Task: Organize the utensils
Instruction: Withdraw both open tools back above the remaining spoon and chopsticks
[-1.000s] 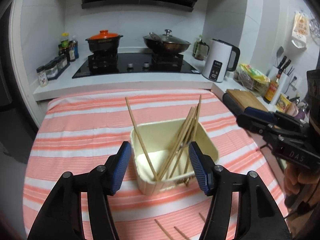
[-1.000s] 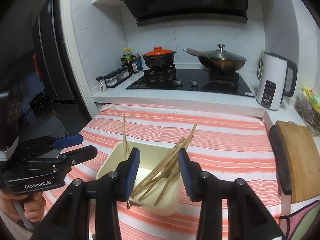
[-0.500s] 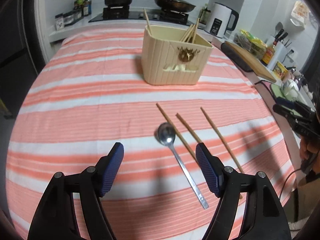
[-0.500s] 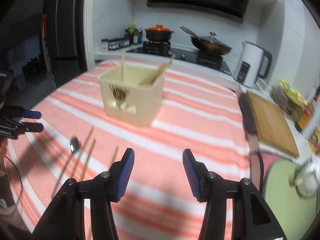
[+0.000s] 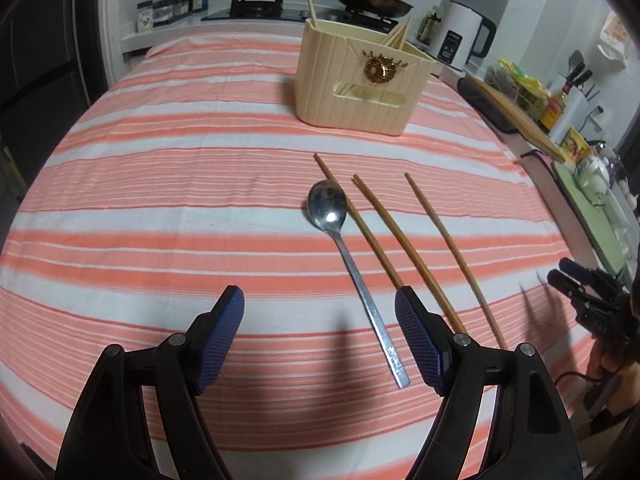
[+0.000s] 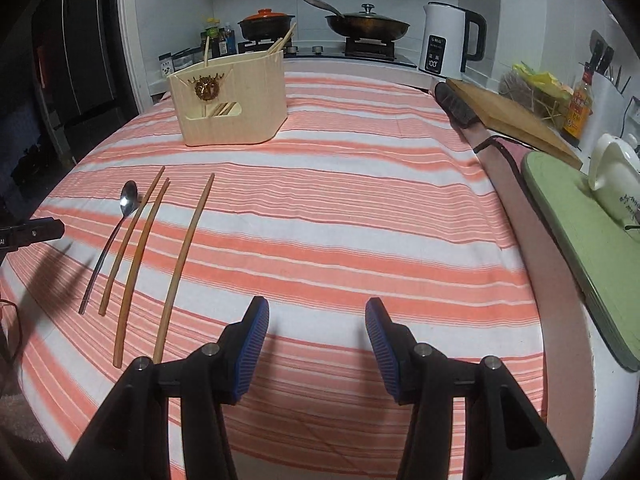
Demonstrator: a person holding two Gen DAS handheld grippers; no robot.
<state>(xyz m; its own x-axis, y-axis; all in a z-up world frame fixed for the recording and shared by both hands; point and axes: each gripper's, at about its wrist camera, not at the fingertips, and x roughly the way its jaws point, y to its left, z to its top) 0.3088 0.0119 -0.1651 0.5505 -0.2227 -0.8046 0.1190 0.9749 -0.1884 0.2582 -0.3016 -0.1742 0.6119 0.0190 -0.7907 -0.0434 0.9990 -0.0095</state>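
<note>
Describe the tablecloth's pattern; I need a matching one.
Coral-orange and white stripes across the tablecloth, clearest in the right wrist view.

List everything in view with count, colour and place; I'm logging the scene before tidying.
Ribbed plastic utensil holder: one, cream, far on the striped tablecloth, chopsticks inside.
Loose wooden chopsticks: three, brown, right of the spoon.
Metal spoon: one, silver, touching the nearest chopstick.
Electric kettle: one, white, counter.
Clay pot: one, black with an orange lid, stove.
Lidded wok: one, dark, stove.
Left tongs: open, empty, above the spoon handle.
Right tongs: open, empty.
</note>
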